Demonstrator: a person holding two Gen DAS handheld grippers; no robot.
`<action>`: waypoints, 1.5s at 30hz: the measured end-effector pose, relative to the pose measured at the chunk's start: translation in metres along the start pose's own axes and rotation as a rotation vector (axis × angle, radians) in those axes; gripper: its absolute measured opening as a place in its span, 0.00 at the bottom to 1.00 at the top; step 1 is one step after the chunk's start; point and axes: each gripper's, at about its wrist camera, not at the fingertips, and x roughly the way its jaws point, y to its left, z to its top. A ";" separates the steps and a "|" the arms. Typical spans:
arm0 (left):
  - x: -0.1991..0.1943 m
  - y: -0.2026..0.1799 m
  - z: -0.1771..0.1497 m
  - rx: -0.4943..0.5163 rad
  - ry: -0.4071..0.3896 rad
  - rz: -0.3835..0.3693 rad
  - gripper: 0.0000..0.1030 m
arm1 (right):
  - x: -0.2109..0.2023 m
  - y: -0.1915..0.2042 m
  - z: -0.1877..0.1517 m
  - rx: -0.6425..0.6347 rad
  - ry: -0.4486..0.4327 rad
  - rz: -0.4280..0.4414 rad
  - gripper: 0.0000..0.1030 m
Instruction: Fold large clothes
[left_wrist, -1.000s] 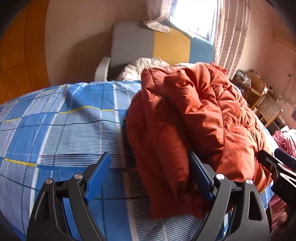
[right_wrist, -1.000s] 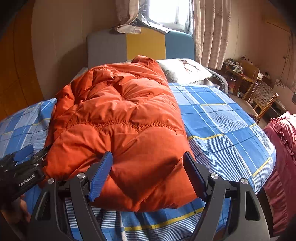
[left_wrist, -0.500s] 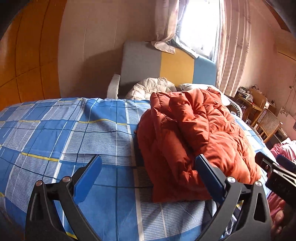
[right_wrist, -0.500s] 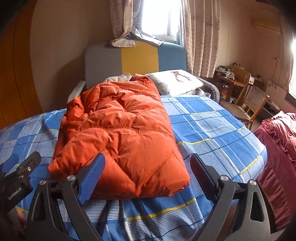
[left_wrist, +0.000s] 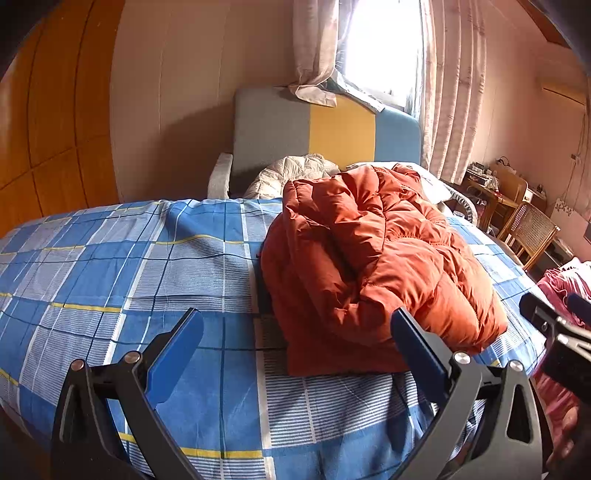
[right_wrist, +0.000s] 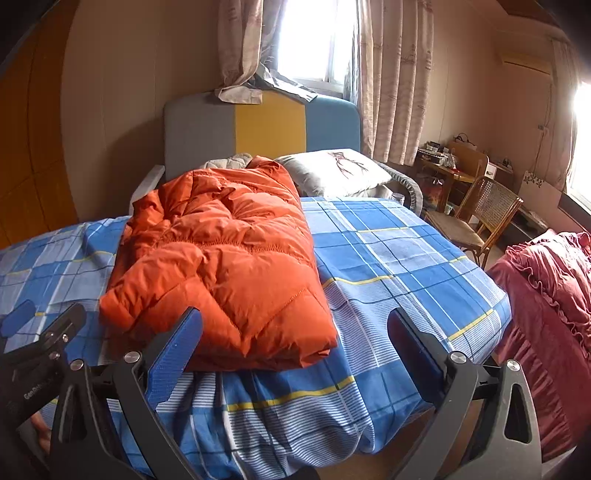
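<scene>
Left tongs (left_wrist: 295, 354): jaws spread wide, nothing between the pads, hanging over the near edge of the bed (left_wrist: 110, 258). Blue check sheet bare on the left side. Orange puffer jacket (left_wrist: 369, 258) lies folded in a thick bundle mid-bed, near edge just beyond the tongs, no contact. Right tongs (right_wrist: 295, 354): jaws opening, wide apart, empty, jacket at their left. Pillow (right_wrist: 332, 173) at the far headboard, wicker chair (right_wrist: 476, 218) far right.

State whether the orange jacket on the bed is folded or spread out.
Folded: the orange jacket lies as a compact layered bundle on the bed, no sleeves showing.
</scene>
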 end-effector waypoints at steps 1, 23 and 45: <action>-0.001 0.000 0.000 -0.004 -0.003 0.000 0.98 | 0.000 -0.001 -0.001 0.001 0.001 -0.001 0.97; -0.012 -0.008 -0.001 0.023 -0.033 0.061 0.98 | -0.001 0.001 -0.003 0.005 -0.008 0.008 0.97; -0.020 0.006 -0.004 -0.024 -0.047 0.086 0.98 | -0.001 0.016 -0.002 -0.022 0.004 0.052 0.97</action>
